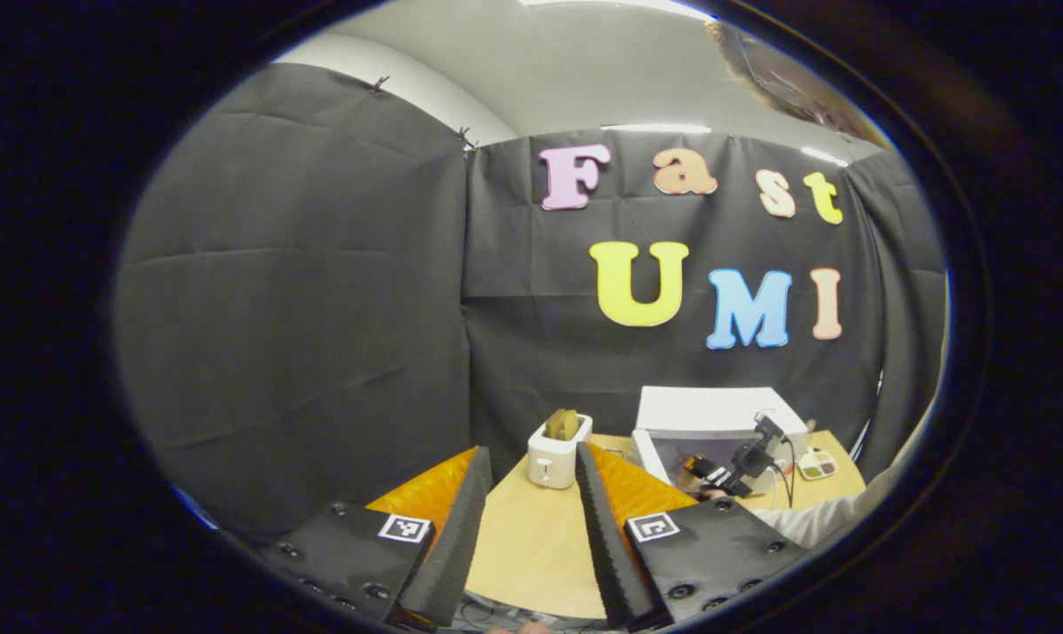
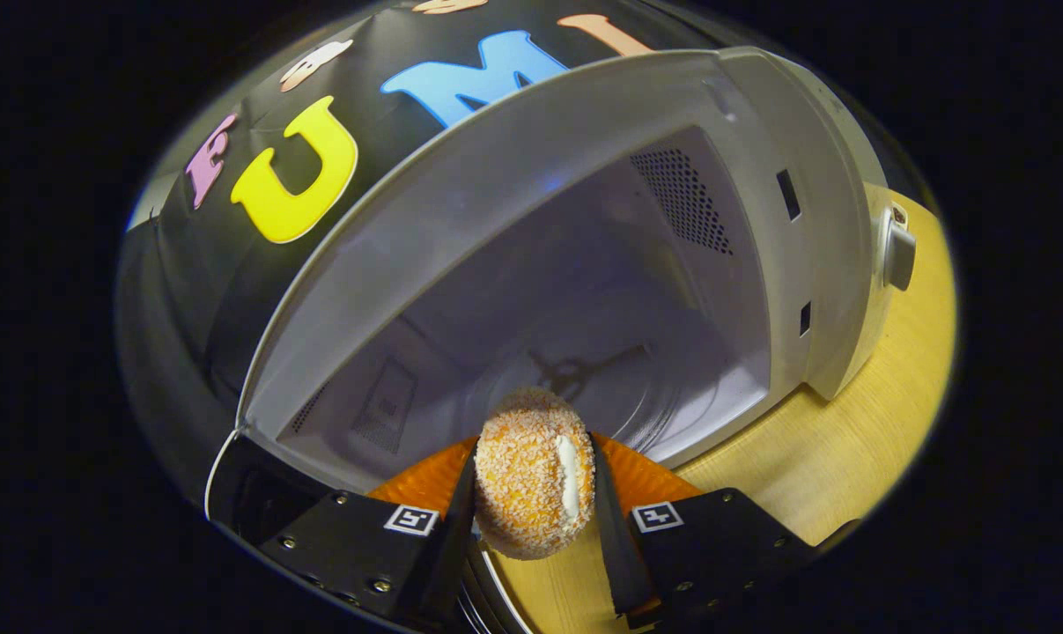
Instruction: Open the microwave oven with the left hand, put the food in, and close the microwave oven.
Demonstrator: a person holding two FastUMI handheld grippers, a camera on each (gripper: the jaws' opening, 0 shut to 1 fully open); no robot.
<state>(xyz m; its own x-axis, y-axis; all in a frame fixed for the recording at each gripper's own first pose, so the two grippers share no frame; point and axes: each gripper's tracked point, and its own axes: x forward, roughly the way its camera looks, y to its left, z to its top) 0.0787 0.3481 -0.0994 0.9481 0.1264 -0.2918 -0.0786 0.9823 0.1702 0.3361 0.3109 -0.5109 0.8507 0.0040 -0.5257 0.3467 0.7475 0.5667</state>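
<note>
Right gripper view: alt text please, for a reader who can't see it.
The right gripper is shut on a round, crumb-coated orange pastry with a white cream seam, held at the mouth of an open grey microwave oven. The oven sits on a light wooden table, its cavity empty.

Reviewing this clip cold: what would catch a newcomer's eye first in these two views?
In the right gripper view, a crumb-coated pastry with a cream seam sits clamped in the right gripper, right at the mouth of the open microwave, whose cavity gapes ahead. In the left gripper view, the left gripper hangs open above the wooden table, with a white toaster beyond it.
</note>
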